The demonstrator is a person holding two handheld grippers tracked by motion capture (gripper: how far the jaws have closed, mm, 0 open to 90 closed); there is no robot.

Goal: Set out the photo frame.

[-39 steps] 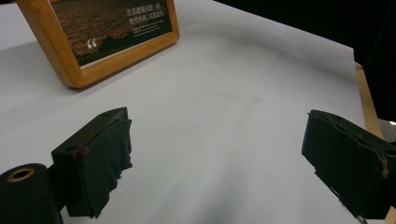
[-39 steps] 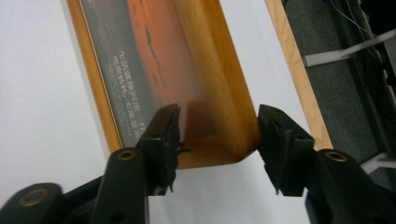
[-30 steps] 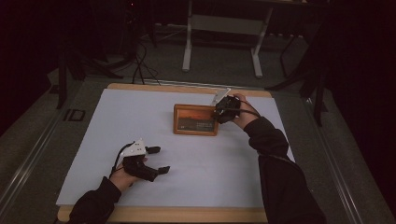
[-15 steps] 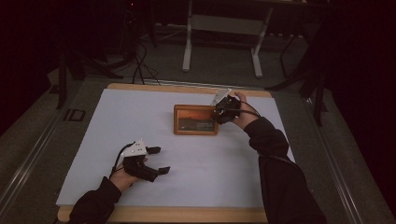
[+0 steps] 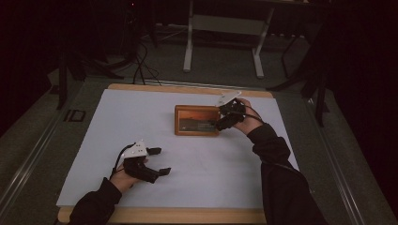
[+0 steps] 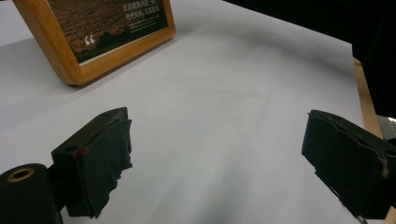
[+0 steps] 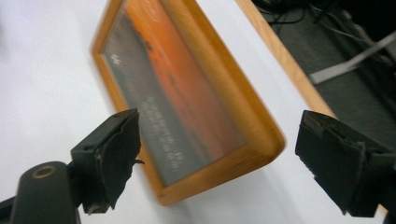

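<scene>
- The right gripper (image 5: pixel 221 123) sits at the right end of the rectangular wooden picture frame with an orange sunset print (image 5: pixel 197 120); its jaws have just been opening and stand spread, the frame's corner between them, unpinched.
- Backing off well probably means pulling straight away, so no pad drags the frame across the white table sheet (image 5: pixel 197 178).
- The left gripper (image 5: pixel 159 161) rests spread, holding nothing, well apart.
- Count: one frame, two grippers.
</scene>
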